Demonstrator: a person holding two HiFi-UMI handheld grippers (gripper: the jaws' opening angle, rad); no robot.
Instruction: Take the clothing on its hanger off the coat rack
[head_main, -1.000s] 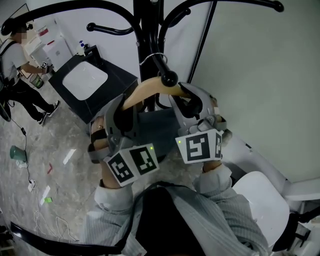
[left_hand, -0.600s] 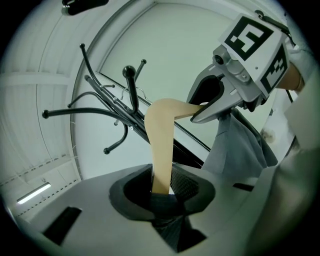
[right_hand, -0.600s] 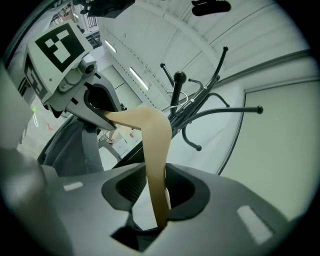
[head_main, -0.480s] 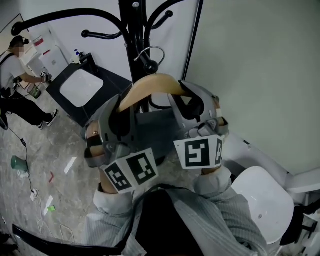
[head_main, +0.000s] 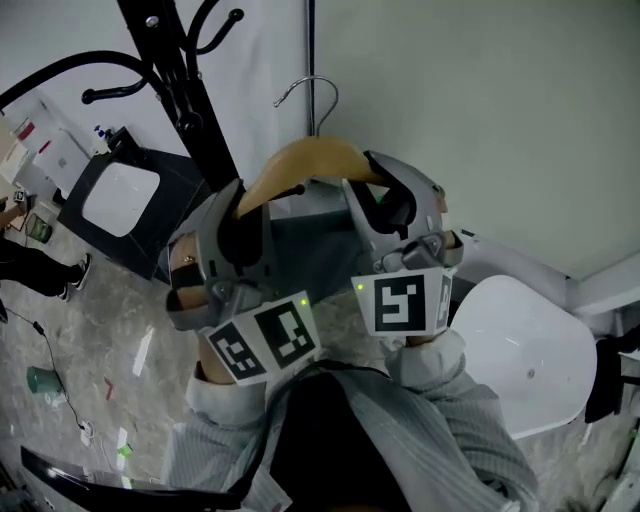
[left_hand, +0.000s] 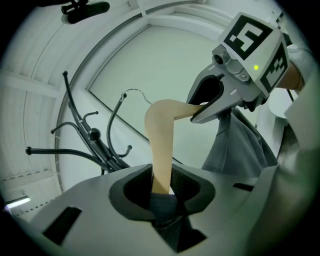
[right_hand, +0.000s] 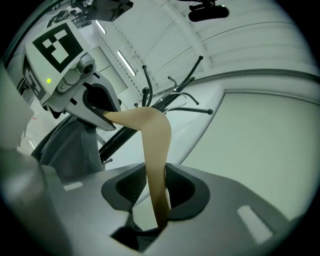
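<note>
A wooden hanger (head_main: 300, 165) with a grey garment (head_main: 305, 250) hangs between my two grippers. Its metal hook (head_main: 315, 95) stands in free air, right of the black coat rack (head_main: 185, 90) and apart from it. My left gripper (head_main: 243, 215) is shut on the hanger's left arm, my right gripper (head_main: 385, 200) on its right arm. In the left gripper view the wooden arm (left_hand: 161, 150) and dark cloth (left_hand: 162, 207) sit between the jaws of the left gripper (left_hand: 162, 192). The right gripper view shows the right gripper (right_hand: 157, 195) shut on the other arm (right_hand: 156, 155).
A white chair seat (head_main: 520, 350) is at the lower right. A black cabinet with a white top (head_main: 120, 195) stands behind the rack at the left. A plain wall fills the upper right. Cables and scraps lie on the floor at the lower left.
The hanger's hook has come off the rack's peg and moved right, away from the rack. Both grippers have kept their hold on the hanger's arms.
</note>
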